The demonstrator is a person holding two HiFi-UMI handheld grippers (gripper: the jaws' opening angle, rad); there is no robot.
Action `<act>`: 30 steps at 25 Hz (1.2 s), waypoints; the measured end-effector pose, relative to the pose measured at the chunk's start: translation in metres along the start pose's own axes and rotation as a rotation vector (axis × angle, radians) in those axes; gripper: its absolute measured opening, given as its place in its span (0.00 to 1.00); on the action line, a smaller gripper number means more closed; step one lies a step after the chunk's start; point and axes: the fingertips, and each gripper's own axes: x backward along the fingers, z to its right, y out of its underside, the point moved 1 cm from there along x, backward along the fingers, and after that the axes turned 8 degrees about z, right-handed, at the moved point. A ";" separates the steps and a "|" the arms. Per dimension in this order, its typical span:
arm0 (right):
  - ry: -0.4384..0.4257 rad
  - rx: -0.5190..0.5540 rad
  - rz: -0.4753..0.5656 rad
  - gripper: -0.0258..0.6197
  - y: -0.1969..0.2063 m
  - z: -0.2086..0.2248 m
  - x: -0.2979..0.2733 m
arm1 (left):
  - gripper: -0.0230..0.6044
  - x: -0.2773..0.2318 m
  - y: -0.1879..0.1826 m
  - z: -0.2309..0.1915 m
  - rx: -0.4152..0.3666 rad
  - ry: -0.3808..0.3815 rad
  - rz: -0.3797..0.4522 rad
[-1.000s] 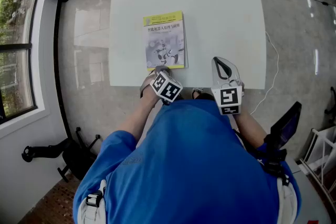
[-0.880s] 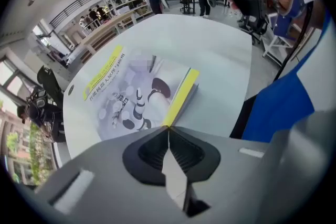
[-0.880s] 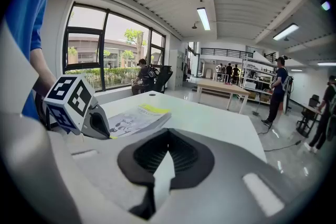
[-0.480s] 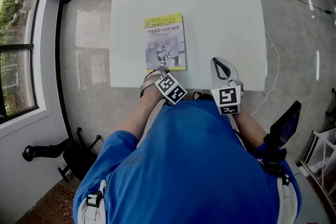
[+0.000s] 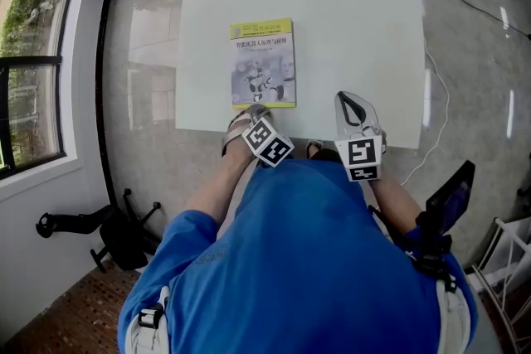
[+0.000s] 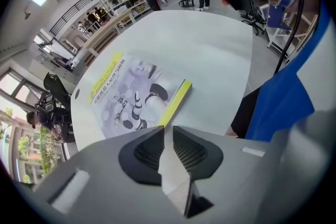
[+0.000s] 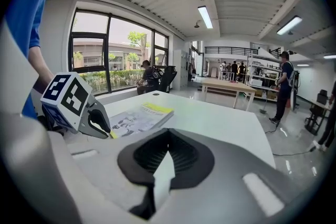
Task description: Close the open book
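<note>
Left gripper jaws freshly eased apart, nothing between, by closed book; right gripper jaws together.

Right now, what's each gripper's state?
Left gripper: open, its jaws have just been opening, nothing between them; the book lies just ahead.
Right gripper: shut, empty.

Stock as I read it from my console.
- Book: paper, with a glossy printed cover.
- Desk: smooth white top, matt with a faint sheen.
- Floor: polished, stone-like, highly reflective.
- Right claw: matt grey plastic shell.
- Pads: black, finely ribbed, rubbery-looking.
- Marker cube: matt printed faces.
- Shirt: blue cloth, matt.
</note>
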 end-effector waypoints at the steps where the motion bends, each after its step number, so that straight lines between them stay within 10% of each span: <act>1: -0.005 -0.003 0.000 0.04 0.001 -0.001 0.001 | 0.13 0.002 0.000 0.000 0.016 -0.005 0.006; 16: 0.010 -0.013 0.028 0.04 0.000 -0.009 0.006 | 0.05 0.040 -0.028 -0.016 0.219 -0.093 0.356; 30: 0.095 0.054 0.061 0.04 -0.030 -0.143 0.060 | 0.05 0.152 0.068 -0.018 0.444 -0.125 0.773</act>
